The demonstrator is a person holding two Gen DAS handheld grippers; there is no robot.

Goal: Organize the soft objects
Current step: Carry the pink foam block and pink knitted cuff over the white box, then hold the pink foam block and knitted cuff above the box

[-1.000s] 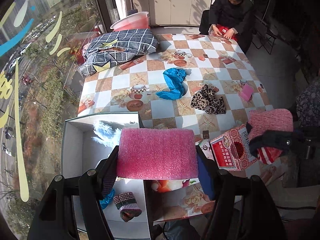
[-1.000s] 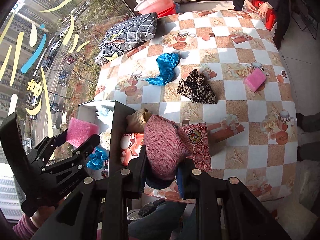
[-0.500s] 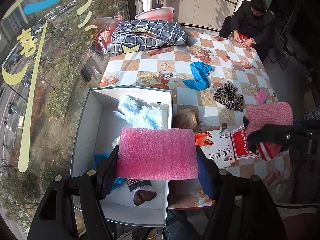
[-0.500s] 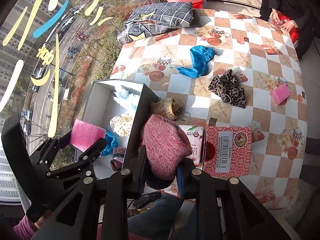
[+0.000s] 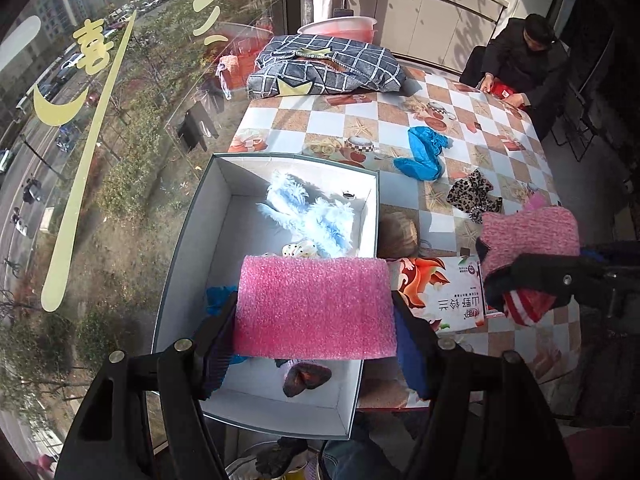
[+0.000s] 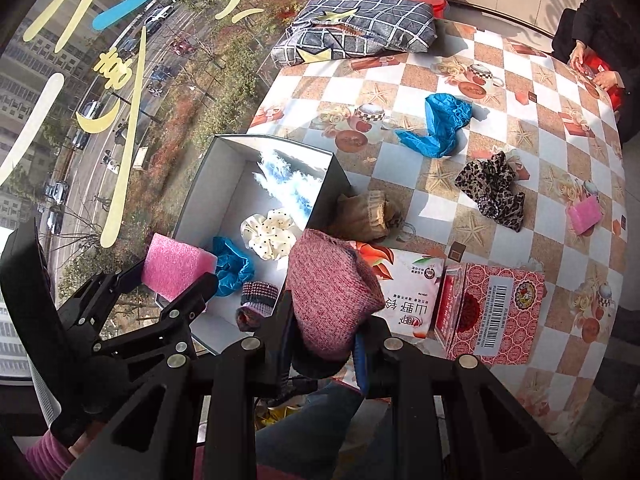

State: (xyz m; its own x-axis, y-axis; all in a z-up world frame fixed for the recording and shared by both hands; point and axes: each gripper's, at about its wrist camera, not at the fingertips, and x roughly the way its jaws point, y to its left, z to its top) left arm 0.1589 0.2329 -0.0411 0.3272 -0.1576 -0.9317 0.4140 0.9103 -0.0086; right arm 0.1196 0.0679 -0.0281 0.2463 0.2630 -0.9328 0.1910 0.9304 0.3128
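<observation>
A: Clutter? 
B: Blue cloth (image 6: pixel 442 128) and leopard scrunchie (image 6: pixel 494 194) far on the table (image 6: pixel 520 92); red carton (image 6: pixel 490 316) near right.

A: Grippers? 
B: Both pitched steeply down. Left gripper (image 5: pixel 314 322) pinches pink foam (image 5: pixel 314 308) over the white box (image 5: pixel 192 236). Right gripper (image 6: pixel 322 338) pressed together on pink knit sock (image 6: pixel 330 296), at the box's right edge.

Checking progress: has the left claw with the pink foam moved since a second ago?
Yes. The left claw carried the pink foam from the table edge to over the white box.
</observation>
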